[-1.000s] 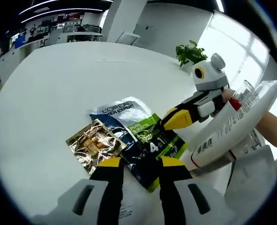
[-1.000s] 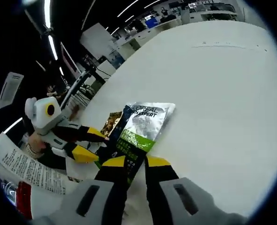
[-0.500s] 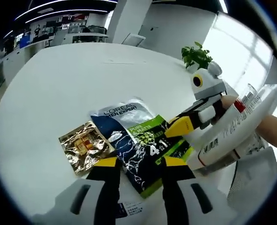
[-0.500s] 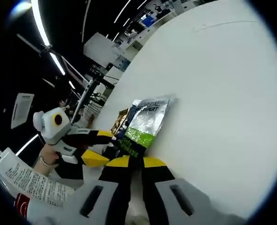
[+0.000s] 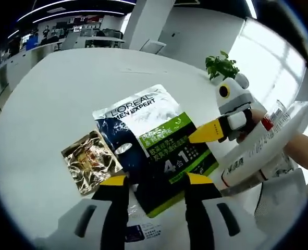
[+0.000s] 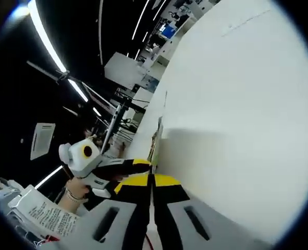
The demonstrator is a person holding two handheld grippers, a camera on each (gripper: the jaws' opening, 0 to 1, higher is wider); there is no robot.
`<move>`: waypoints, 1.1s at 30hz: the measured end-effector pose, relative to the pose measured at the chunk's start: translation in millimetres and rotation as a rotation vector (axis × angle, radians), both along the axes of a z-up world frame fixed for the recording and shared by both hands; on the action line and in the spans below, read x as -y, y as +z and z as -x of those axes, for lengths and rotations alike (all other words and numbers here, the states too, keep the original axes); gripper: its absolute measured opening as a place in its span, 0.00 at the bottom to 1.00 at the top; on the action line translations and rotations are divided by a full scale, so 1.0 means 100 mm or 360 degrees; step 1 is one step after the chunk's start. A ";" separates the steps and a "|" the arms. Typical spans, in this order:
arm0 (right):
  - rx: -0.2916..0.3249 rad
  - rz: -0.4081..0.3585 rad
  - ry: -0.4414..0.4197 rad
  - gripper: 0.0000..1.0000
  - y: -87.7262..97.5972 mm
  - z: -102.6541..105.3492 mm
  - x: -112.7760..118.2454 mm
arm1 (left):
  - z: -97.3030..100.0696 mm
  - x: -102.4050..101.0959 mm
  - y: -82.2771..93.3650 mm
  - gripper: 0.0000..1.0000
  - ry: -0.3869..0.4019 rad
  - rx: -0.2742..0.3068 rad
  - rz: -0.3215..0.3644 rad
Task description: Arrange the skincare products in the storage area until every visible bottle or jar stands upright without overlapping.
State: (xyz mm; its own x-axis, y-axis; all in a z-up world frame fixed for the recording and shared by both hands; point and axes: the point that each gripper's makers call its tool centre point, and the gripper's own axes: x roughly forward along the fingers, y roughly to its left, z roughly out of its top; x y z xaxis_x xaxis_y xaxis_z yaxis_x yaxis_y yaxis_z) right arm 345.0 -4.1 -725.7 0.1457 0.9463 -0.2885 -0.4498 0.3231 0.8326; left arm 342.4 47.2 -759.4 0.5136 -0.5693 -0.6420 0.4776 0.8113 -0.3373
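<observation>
A flat L'Oréal sachet point(image 5: 154, 140), silver, dark blue and green, hangs tilted over the white table point(image 5: 65, 94); in the right gripper view the sachet point(image 6: 155, 141) shows edge-on. My right gripper point(image 6: 151, 179) is shut on its edge and comes in from the right in the left gripper view point(image 5: 210, 134). The hand on that gripper also holds a white tube point(image 5: 258, 151) with a red band, tilted. My left gripper point(image 5: 154, 181) is open, its jaws on either side of the sachet's near end. A gold foil sachet point(image 5: 88, 161) lies flat to the left.
A potted plant point(image 5: 221, 65) stands at the table's far right edge. A white printed label point(image 5: 143, 232) lies under my left gripper. The left gripper point(image 6: 99, 165) and a hand show at the left of the right gripper view. Office desks lie beyond the table.
The right gripper's jaws have come together on the L'Oréal sachet and raised it off the table towards the left gripper. The right gripper view has rolled so that the sachet shows edge-on.
</observation>
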 end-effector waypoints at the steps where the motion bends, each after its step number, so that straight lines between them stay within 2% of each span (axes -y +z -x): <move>1: -0.0004 -0.0019 -0.0008 0.01 0.02 -0.01 0.00 | 0.02 0.01 0.01 0.37 -0.0002 0.0004 0.0004; 8: 0.0008 -0.0069 -0.0085 0.01 0.14 -0.10 0.05 | 0.18 0.08 0.14 0.34 -0.0011 0.0030 0.0027; 10: 0.0015 -0.0081 -0.0099 0.01 0.17 -0.14 0.08 | 0.10 0.08 0.14 0.34 -0.0011 0.0034 0.0054; 19: 0.0066 -0.0146 -0.0197 0.01 0.37 -0.22 0.19 | 0.22 0.13 0.31 0.36 -0.0014 0.0084 0.0089; 26: 0.0139 -0.0229 -0.0319 0.01 0.64 -0.30 0.29 | 0.25 0.16 0.39 0.36 -0.0039 0.0116 0.0086; 33: 0.0221 -0.0272 -0.0347 0.01 0.92 -0.28 0.31 | 0.29 0.08 0.50 0.36 -0.0037 0.0156 0.0094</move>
State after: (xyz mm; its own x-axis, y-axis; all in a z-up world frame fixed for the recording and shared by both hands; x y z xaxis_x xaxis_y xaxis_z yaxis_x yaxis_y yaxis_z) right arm 373.0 -35.2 -633.8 0.3776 0.9215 -0.0912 -0.4987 0.2853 0.8185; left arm 313.8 38.8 -709.4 0.5583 -0.6173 -0.5543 0.5293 0.7795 -0.3350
